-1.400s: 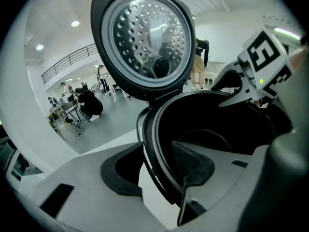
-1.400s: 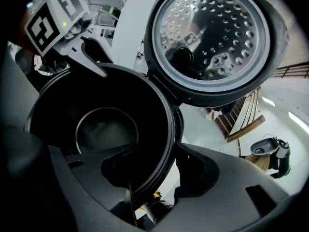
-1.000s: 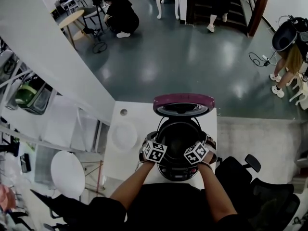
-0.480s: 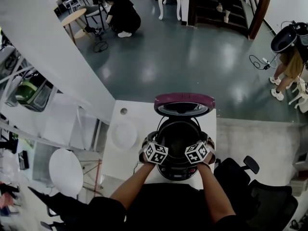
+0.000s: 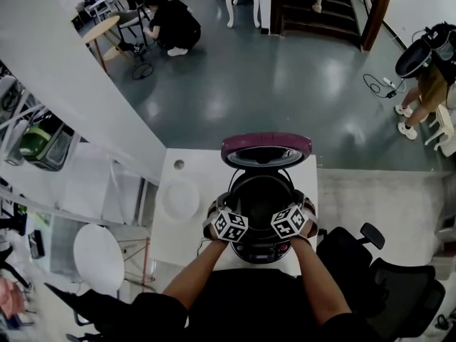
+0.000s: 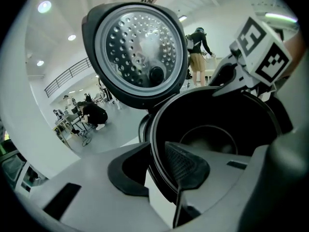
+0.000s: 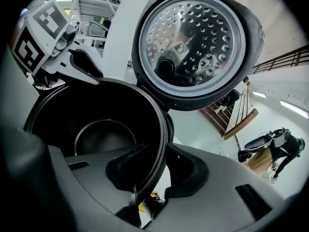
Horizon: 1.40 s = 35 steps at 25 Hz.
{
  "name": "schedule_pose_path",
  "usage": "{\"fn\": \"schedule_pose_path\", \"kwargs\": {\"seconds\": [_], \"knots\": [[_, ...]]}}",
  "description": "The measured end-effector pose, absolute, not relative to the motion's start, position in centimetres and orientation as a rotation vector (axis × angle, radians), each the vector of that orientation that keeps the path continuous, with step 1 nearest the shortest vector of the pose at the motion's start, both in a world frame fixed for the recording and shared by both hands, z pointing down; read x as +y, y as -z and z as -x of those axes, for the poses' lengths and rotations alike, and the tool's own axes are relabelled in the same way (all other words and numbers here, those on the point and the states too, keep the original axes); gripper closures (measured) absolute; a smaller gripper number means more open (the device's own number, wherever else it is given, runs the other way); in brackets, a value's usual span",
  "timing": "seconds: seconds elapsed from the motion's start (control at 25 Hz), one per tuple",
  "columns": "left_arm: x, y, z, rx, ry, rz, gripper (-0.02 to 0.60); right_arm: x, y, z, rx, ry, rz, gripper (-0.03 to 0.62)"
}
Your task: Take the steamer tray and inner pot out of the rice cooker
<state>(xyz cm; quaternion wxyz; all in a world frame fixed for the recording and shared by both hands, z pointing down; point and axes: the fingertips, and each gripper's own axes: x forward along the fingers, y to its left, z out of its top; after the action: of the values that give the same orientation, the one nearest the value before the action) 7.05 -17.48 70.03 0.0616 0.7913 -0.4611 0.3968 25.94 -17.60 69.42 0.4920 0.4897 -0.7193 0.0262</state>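
Observation:
A dark rice cooker [image 5: 262, 251] stands on the white table with its purple-rimmed lid [image 5: 265, 150] swung up at the back. The black inner pot [image 5: 262, 194] sits inside it and looks empty. My left gripper [image 5: 222, 209] is at the pot's left rim and my right gripper [image 5: 303, 206] at its right rim. In the left gripper view the rim [image 6: 157, 144] runs between the closing jaws, one pad inside the pot and one outside. The right gripper view shows the same, with the rim [image 7: 161, 144] pinched between the closing jaws. A white round tray [image 5: 179, 199] lies left of the cooker.
The table [image 5: 196, 241] is narrow, with its edges close to the cooker on the right and front. A black office chair [image 5: 370, 276] stands at the right and a white round stool [image 5: 100, 256] at the left. People are on the grey floor far beyond.
Both grippers stay at the inner pot's rim. Their marker cubes have tilted slightly. The head view has shifted a little, so the cooker sits higher in the picture.

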Motion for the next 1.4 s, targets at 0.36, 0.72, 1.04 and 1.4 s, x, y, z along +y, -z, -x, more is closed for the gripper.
{"fn": "schedule_pose_path", "kwargs": {"seconds": [0.36, 0.72, 1.04, 1.4], "knots": [[-18.3, -70.3, -7.1, -1.37, -1.091, -2.285, 0.522, -17.6, -69.5, -26.2, -1.8, -0.162, -1.236, 0.519], [-19.7, -69.8, -7.6, -1.362, -1.01, -2.3, 0.384, -17.8, -68.8, -26.1, -1.847, -0.19, -1.259, 0.528], [-20.6, -69.6, -9.3, -1.308, -1.121, -2.396, 0.453, -17.5, -68.3, -25.9, -1.904, -0.178, -1.291, 0.532], [-21.0, -70.8, -9.4, -1.228, -1.14, -2.342, 0.466, -17.6, -68.4, -26.1, -1.913, -0.184, -1.301, 0.534]]}}
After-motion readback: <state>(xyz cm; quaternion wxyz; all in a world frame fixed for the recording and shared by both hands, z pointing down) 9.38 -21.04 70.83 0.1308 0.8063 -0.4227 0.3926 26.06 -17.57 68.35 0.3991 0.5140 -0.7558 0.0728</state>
